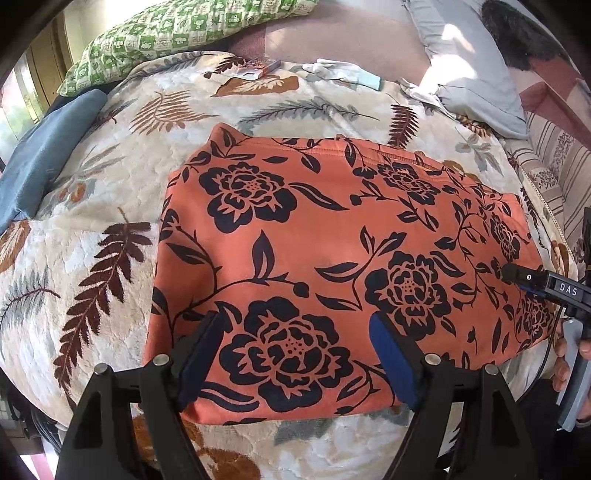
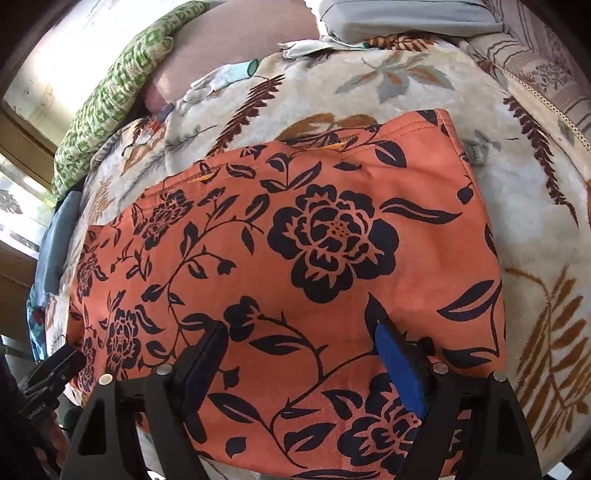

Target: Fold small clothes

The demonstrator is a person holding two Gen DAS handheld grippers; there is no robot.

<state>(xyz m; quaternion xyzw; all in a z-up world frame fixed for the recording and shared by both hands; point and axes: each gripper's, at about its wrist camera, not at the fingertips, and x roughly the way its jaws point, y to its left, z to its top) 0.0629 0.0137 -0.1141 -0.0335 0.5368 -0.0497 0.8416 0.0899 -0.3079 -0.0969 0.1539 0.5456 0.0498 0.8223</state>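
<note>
An orange garment (image 1: 317, 236) printed with dark flowers lies folded flat on a leaf-patterned blanket (image 1: 92, 229). My left gripper (image 1: 295, 321) hovers open over the garment's near left part, its blue pads wide apart with only flat cloth below them. In the right wrist view the same garment (image 2: 295, 258) fills the middle. My right gripper (image 2: 301, 328) stands open over its near right part, nothing pinched between the fingers. The right gripper (image 1: 517, 275) also shows at the right edge of the left wrist view, held by a hand (image 1: 563, 365).
A green-checked pillow (image 1: 177, 33) and a blue cloth (image 1: 40, 162) lie at the far left. A grey pillow (image 1: 465, 62), a pale glove (image 1: 340, 72) and a small packet (image 1: 258, 66) sit at the back. Striped bedding (image 1: 557, 173) runs along the right.
</note>
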